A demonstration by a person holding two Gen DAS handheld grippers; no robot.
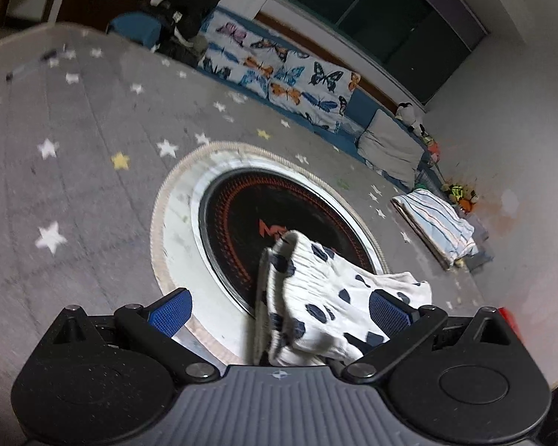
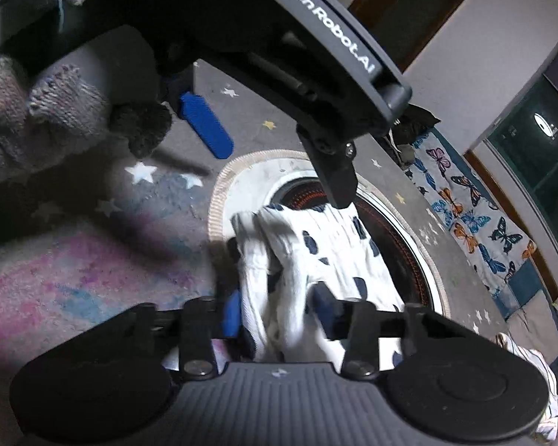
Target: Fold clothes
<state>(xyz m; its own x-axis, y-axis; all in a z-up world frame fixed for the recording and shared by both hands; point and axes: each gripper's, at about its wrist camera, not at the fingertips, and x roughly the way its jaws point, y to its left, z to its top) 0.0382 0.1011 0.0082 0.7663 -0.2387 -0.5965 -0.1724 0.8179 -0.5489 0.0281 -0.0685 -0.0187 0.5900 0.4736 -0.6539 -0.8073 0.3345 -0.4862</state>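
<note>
A white garment with dark blue spots (image 1: 316, 297) is bunched between the jaws of my left gripper (image 1: 279, 308), which stand wide apart; its right pad (image 1: 388, 310) touches the cloth. In the right wrist view the same garment (image 2: 308, 256) hangs folded over the round mat (image 2: 241, 178). My right gripper (image 2: 279, 316) is shut on the garment's near edge. The left gripper's body (image 2: 338, 44) hovers above it, one blue finger (image 2: 204, 126) visible apart from the cloth, held by a hand in a knitted glove (image 2: 37, 111).
A grey star-patterned carpet (image 1: 74, 148) covers the floor, with a round black-and-white mat (image 1: 241, 215) in the middle. A butterfly-print quilt (image 1: 279, 70) and cushions line the far wall. A folded striped cloth (image 1: 435, 223) lies to the right. Toys (image 1: 461, 193) sit in the corner.
</note>
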